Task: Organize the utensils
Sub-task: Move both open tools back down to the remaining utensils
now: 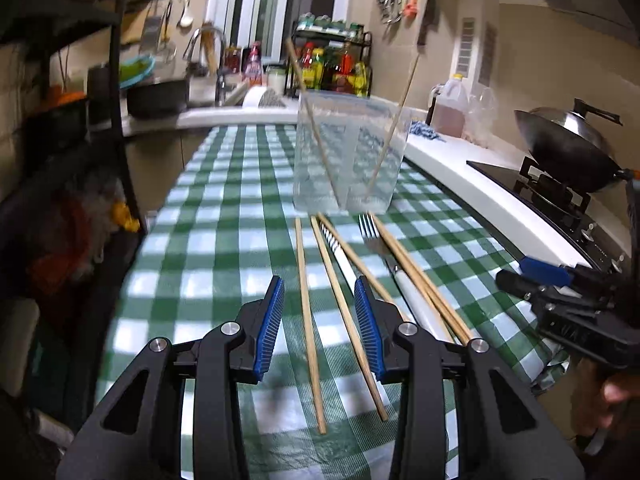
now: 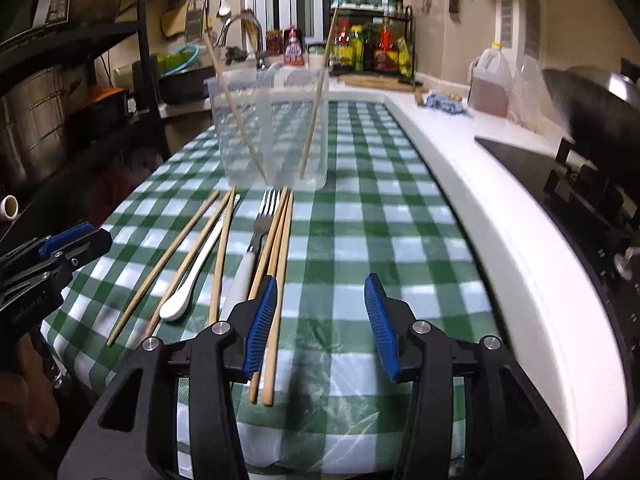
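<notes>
Left gripper point(image 1: 320, 320): jaws apart, gripping nothing, above 2 loose wooden chopsticks point(image 1: 308, 312).
Right gripper point(image 2: 320, 320): jaws apart, empty.
Utensils: chopsticks, metal fork point(image 2: 266, 216), white ceramic spoon point(image 2: 188, 280) on green-checked desk point(image 2: 360, 220).
Clear plastic container point(image 2: 272, 136): far, holding 2 chopsticks.

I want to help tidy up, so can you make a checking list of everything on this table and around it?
Surface: green checked tablecloth.
Job's things: clear container holding two chopsticks; loose chopsticks, fork, white spoon lying flat.
Clutter: nothing seen.
Grippers: left gripper open over chopsticks; right gripper open, nothing held.
Cables: nothing seen.
Surroundings: wok on stove, sauce bottles, sink tap.
</notes>
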Tool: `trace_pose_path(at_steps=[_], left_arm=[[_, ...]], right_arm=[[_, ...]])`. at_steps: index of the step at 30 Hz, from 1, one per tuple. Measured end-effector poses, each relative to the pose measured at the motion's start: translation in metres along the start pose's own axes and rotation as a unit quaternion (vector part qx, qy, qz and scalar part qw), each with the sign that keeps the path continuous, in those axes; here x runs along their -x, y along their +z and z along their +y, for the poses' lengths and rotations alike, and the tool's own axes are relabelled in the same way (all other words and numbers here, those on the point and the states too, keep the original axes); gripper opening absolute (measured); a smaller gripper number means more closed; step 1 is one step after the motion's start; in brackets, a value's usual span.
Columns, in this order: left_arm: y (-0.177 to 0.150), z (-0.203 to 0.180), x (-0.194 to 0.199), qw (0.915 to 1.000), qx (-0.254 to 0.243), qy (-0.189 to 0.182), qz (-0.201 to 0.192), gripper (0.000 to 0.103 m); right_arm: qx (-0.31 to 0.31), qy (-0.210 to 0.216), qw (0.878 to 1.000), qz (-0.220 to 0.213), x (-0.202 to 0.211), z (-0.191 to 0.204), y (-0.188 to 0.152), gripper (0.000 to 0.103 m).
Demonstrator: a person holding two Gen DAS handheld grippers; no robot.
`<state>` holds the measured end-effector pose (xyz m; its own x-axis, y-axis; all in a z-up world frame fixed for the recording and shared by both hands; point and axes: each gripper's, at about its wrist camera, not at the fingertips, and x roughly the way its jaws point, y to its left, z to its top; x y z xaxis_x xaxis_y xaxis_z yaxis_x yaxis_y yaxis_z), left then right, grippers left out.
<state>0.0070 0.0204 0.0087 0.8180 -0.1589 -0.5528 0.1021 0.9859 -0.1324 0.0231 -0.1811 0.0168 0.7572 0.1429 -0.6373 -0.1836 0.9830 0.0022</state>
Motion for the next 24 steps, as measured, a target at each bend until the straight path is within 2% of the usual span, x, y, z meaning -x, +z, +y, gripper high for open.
trace_pose_path(at_steps=[1,4,11,20,23,24], left_arm=[[-0.003,0.0,-0.003,1.0,0.003,-0.001,0.009,0.03],[-0.012,-0.002,-0.009,0.9996,0.004,-0.005,0.026,0.026],[-0.031,0.002,-0.022,0.9969,0.026,0.002,0.074,0.022],[-0.043,-0.002,-0.025,0.9958,0.015,0.019,0.088,0.018],[-0.044,-0.005,-0.025,0.9958,0.0,0.029,0.087,0.007],[-0.043,-0.007,-0.025,0.9957,-0.006,0.031,0.087,0.007]], right_arm=[[-0.002,0.005,1.0,0.007,-0.003,0.001,-0.002,0.046],[0.003,0.011,0.999,0.033,-0.014,0.007,-0.009,0.042],[-0.007,0.027,0.996,0.088,-0.033,0.006,-0.022,0.028],[0.004,0.04,0.994,0.099,-0.036,0.015,-0.025,0.028],[0.011,0.037,0.994,0.1,-0.037,0.016,-0.026,0.028],[0.013,0.035,0.994,0.1,-0.037,0.017,-0.026,0.026]])
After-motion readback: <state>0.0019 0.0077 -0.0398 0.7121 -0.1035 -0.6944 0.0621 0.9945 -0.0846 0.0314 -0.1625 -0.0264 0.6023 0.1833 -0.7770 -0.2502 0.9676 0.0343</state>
